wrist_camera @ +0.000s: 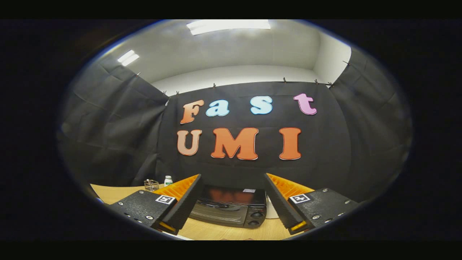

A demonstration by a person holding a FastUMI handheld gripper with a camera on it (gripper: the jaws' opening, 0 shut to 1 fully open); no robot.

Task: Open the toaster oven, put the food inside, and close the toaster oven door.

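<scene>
A black toaster oven (231, 207) stands on the wooden table (115, 193), beyond and between my two fingers. Its glass door looks closed, and two round knobs (256, 218) sit on its right side. My gripper (232, 180) is open, held well above the table, with nothing between its fingers. The left finger (184, 196) and the right finger (281, 196) frame the oven from either side. A white object (271, 211) peeks out just right of the oven, mostly hidden by the right finger.
A small clear container (151, 185) and a white bottle with a green label (168, 180) stand at the back left of the table, against the black cloth wall. Bare table lies in front of the oven.
</scene>
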